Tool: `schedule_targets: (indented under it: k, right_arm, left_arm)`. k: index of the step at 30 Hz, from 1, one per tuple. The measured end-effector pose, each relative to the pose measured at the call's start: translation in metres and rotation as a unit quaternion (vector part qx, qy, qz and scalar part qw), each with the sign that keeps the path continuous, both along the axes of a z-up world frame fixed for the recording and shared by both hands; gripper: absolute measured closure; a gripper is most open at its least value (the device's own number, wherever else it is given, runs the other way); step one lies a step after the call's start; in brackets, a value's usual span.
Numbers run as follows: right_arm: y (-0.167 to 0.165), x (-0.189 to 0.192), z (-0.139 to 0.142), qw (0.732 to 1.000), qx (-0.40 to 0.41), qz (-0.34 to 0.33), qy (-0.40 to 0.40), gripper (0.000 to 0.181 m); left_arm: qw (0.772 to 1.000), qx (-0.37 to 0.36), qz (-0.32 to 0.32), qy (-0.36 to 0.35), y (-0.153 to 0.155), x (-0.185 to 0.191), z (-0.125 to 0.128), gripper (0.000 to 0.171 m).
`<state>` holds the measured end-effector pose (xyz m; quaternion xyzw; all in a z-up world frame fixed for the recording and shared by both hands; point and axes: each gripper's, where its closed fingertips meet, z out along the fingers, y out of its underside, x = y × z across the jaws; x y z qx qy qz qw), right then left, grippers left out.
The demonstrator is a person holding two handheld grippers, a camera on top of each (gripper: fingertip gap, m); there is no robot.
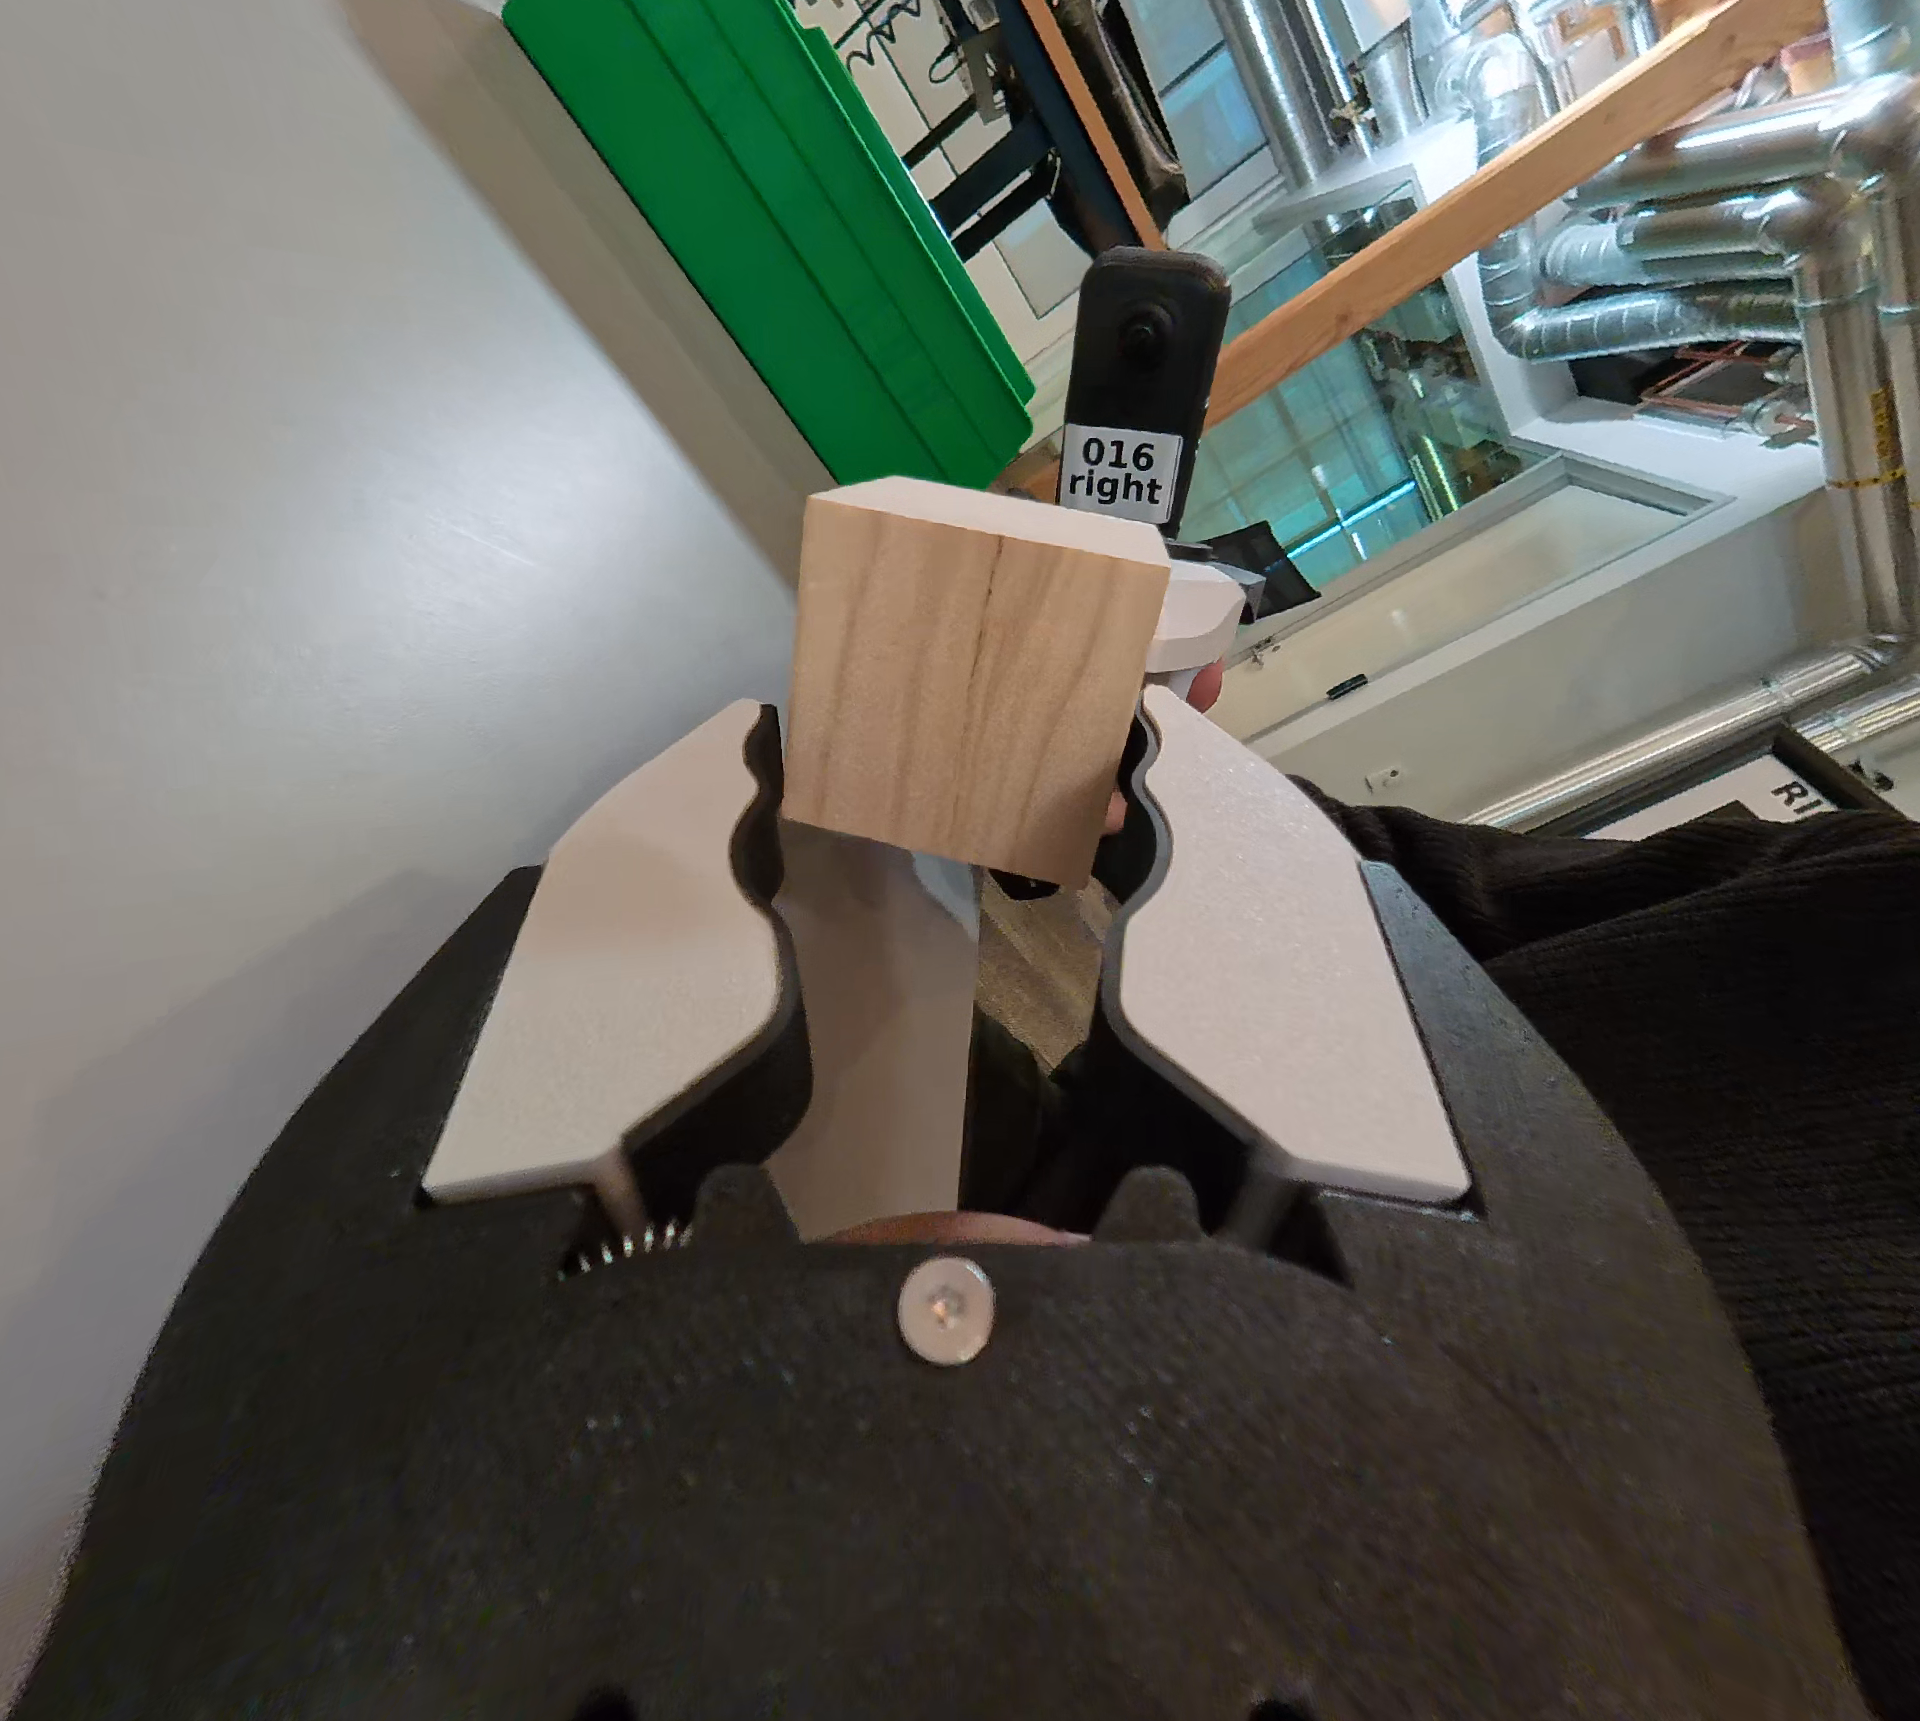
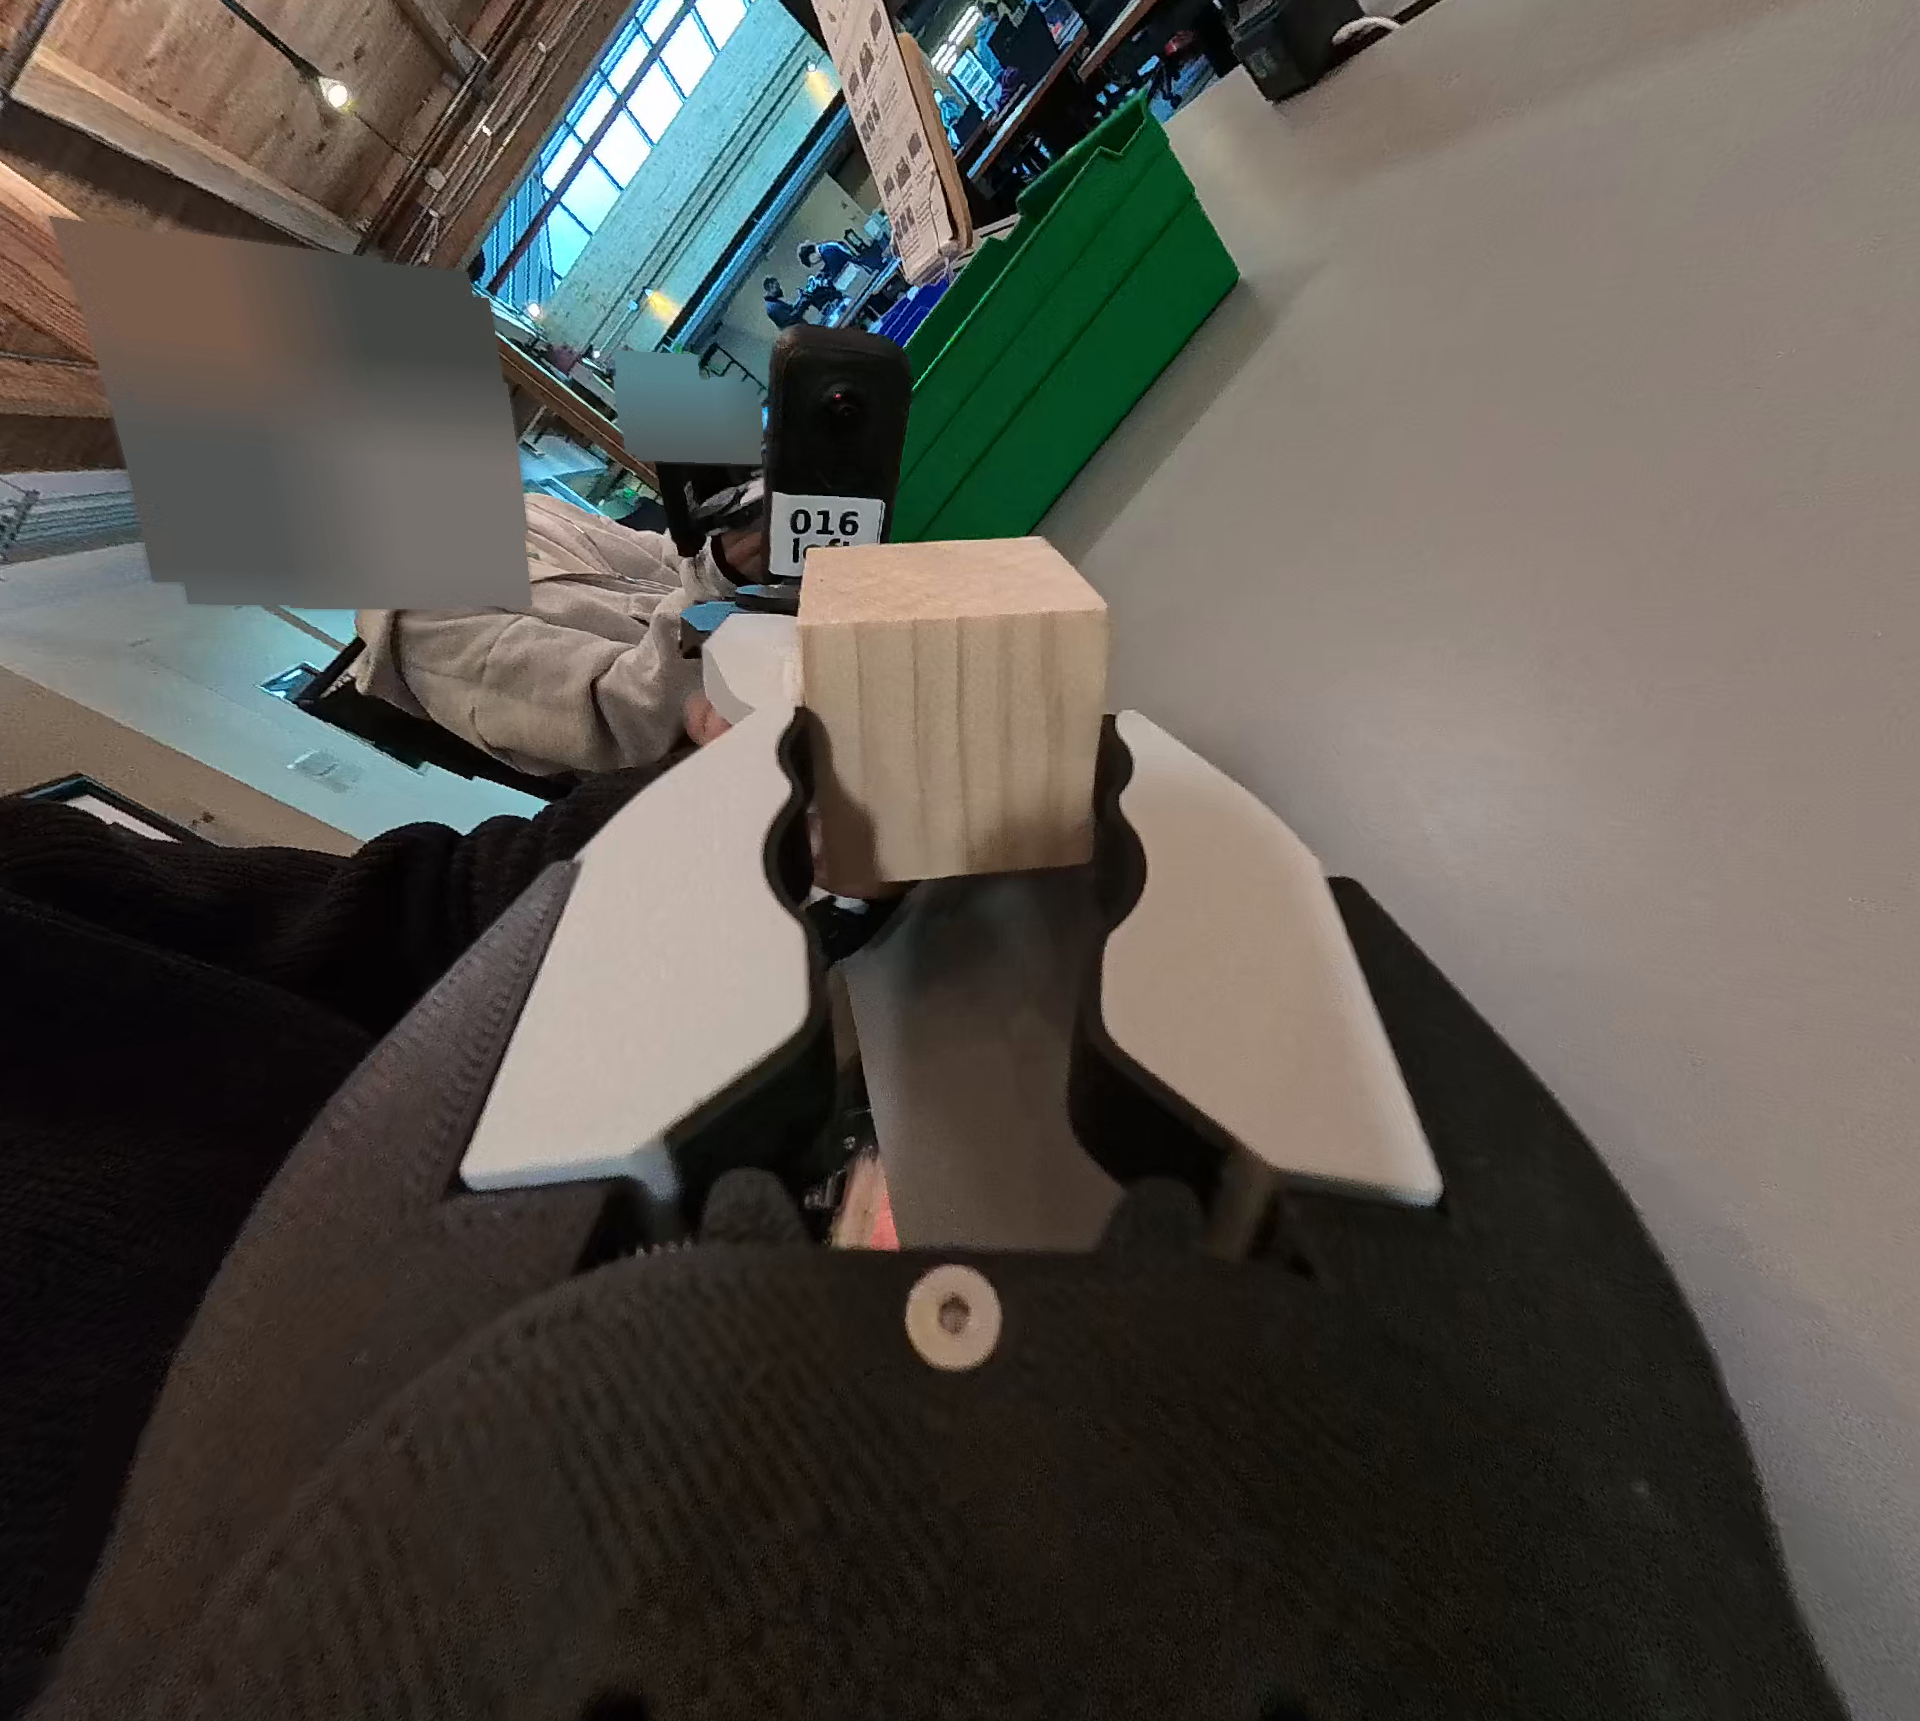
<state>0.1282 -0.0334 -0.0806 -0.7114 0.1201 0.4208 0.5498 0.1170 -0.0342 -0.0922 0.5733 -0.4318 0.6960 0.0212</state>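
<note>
Black housing of the left gripper (image 1: 951, 778) fills the near part of the left wrist view, and its two white fingers (image 1: 665, 944) press on opposite sides of a wooden cube (image 1: 966, 684), clamping it above the pale grey table (image 1: 260, 528). Beyond the cube stands a black camera (image 1: 1143, 352) with a white sticker, mounted on the other gripper facing it. A green plastic bin (image 1: 769, 165) rests on the table farther back than the cube.

From the right wrist view, the right gripper (image 2: 951, 798) grips the cube (image 2: 951, 715) too, its white fingers (image 2: 1247, 996) closed against two sides. Behind the cube a second black camera (image 2: 836, 424) rises, and the green bin (image 2: 1060, 331) lies beyond it on the table (image 2: 1558, 528). A person's black sleeve (image 2: 156, 996) lies left of the cube.
</note>
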Motion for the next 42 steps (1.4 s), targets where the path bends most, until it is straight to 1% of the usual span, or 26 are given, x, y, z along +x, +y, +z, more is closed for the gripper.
schedule_targets:
  k: [2,4,6,9,11,13,14,16,17,19,22,25,27,29,31,34,35,37,38,42]
  right_arm:
    - [0.000,0.001,0.001,1.000,0.001,-0.004,-0.015,0.128]
    - [-0.001,0.004,0.002,0.999,0.002,-0.012,-0.037,0.128]
    - [-0.003,0.009,0.009,0.998,0.014,-0.022,-0.049,0.128]
    - [-0.009,0.020,0.030,0.997,0.042,-0.042,-0.046,0.128]
    - [-0.015,0.029,0.045,0.995,0.060,-0.063,-0.054,0.128]
    - [-0.024,0.042,0.068,0.990,0.086,-0.088,-0.074,0.128]
    - [-0.029,0.051,0.081,0.986,0.095,-0.098,-0.097,0.128]
    - [-0.043,0.075,0.104,0.970,0.099,-0.124,-0.186,0.128]
    - [-0.050,0.092,0.113,0.956,0.089,-0.140,-0.244,0.128]
    - [-0.067,0.132,0.128,0.922,0.044,-0.162,-0.349,0.128]
    - [-0.093,0.198,0.138,0.873,-0.045,-0.166,-0.457,0.128]
    - [-0.120,0.264,0.126,0.813,-0.147,-0.140,-0.546,0.128]
    - [-0.137,0.295,0.105,0.778,-0.201,-0.087,-0.588,0.128]
    - [-0.150,0.312,0.078,0.757,-0.241,-0.016,-0.607,0.128]
    - [-0.160,0.319,0.050,0.738,-0.276,0.052,-0.613,0.128]
    - [-0.167,0.317,0.015,0.714,-0.313,0.145,-0.609,0.128]
    - [-0.168,0.315,0.005,0.704,-0.323,0.173,-0.608,0.128]
    - [-0.168,0.315,-0.009,0.673,-0.337,0.216,-0.621,0.127]
    - [-0.167,0.314,-0.015,0.666,-0.339,0.233,-0.622,0.127]
    - [-0.158,0.311,-0.025,0.662,-0.336,0.269,-0.614,0.127]
  left_arm:
    - [1.000,-0.002,-0.003,0.004,0.000,0.000,-0.001,0.107]
    - [1.000,0.001,0.003,0.001,0.003,0.000,-0.001,0.100]
    - [1.000,0.003,0.014,-0.001,0.008,0.000,0.001,0.095]
    - [1.000,0.010,0.021,-0.012,0.013,-0.001,0.005,0.088]
    - [0.999,0.024,0.026,-0.014,0.015,-0.001,0.005,0.089]
    - [0.998,0.050,0.034,-0.016,0.017,0.000,0.003,0.090]
    - [0.997,0.062,0.034,-0.015,0.017,-0.001,0.002,0.090]
    - [0.996,0.080,0.033,-0.017,0.017,-0.002,0.001,0.093]
    - [0.996,0.086,0.034,-0.018,0.016,-0.002,0.001,0.095]
    - [0.995,0.097,0.031,-0.020,0.015,-0.003,0.000,0.098]
    - [0.994,0.109,0.024,-0.019,0.014,-0.003,-0.003,0.100]
    - [0.993,0.118,0.023,-0.014,0.013,-0.001,-0.007,0.100]
    - [0.991,0.127,0.027,-0.008,0.014,0.000,-0.010,0.100]
    - [0.990,0.141,0.028,-0.003,0.014,0.001,-0.014,0.100]
    - [0.988,0.154,0.028,0.000,0.014,0.002,-0.017,0.100]
    - [0.985,0.173,0.023,0.003,0.012,0.002,-0.023,0.100]
    - [0.984,0.178,0.020,0.005,0.012,0.003,-0.025,0.100]
    - [0.982,0.186,0.017,0.009,0.011,0.003,-0.028,0.100]
    - [0.982,0.187,0.017,0.010,0.011,0.004,-0.029,0.100]
    - [0.984,0.176,0.017,0.008,0.011,0.005,-0.028,0.101]
